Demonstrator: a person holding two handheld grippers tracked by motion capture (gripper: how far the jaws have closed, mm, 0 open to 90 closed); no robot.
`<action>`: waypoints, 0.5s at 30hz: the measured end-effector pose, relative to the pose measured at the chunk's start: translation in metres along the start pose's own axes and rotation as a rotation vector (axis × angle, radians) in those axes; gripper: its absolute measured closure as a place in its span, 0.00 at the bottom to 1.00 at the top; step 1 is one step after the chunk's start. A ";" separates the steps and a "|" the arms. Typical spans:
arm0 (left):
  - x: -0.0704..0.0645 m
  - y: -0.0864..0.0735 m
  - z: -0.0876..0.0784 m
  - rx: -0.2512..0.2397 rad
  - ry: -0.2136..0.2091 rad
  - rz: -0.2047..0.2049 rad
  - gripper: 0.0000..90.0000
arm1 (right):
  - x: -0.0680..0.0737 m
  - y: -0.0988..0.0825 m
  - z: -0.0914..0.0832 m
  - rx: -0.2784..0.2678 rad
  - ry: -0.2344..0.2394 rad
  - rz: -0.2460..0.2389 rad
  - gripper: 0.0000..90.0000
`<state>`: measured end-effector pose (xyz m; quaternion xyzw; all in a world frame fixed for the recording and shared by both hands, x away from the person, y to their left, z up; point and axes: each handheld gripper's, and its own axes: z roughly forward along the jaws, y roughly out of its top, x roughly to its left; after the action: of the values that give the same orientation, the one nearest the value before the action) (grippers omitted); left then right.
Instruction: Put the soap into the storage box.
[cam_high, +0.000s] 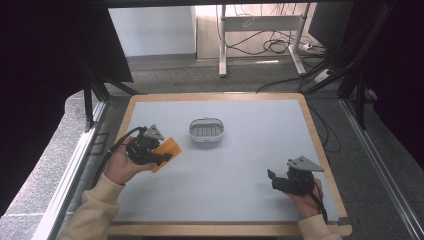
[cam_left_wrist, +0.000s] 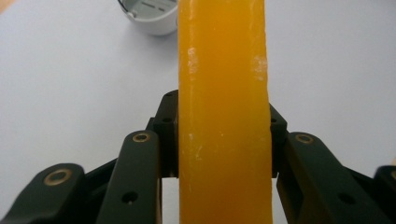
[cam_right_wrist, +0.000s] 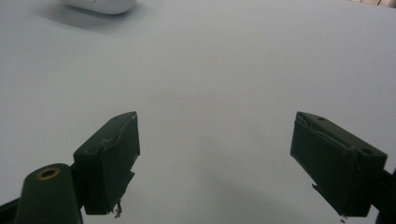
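Your L gripper (cam_high: 161, 155) is clamped on the orange bar (cam_high: 168, 151), w/ white dish (cam_high: 206, 131) at its 2 o'clock. Your R gripper (cam_high: 274, 180) sits at table's (cam_high: 240, 165) 4 o'clock, jaws apart.

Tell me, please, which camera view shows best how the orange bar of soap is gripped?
The left gripper view: the orange bar of soap stands clamped between the left hand-held gripper's black jaws. The high view shows it small, jutting from that gripper toward the white dish.

Orange bar (cam_left_wrist: 223, 116) — ends cropped
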<state>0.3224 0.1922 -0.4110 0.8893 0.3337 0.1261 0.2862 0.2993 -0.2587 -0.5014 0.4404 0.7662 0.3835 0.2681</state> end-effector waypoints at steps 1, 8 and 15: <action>0.001 0.002 -0.001 -0.002 -0.002 0.004 0.69 | 0.000 0.000 0.000 0.001 0.001 -0.001 0.18; 0.003 0.009 0.002 -0.003 -0.012 0.015 0.69 | 0.000 0.000 0.000 0.004 0.002 -0.004 0.18; 0.005 0.017 0.008 0.002 -0.016 0.041 0.69 | 0.000 -0.001 0.001 0.007 0.003 -0.005 0.18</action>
<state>0.3383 0.1822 -0.4071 0.8973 0.3133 0.1242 0.2852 0.2999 -0.2584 -0.5026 0.4388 0.7691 0.3808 0.2664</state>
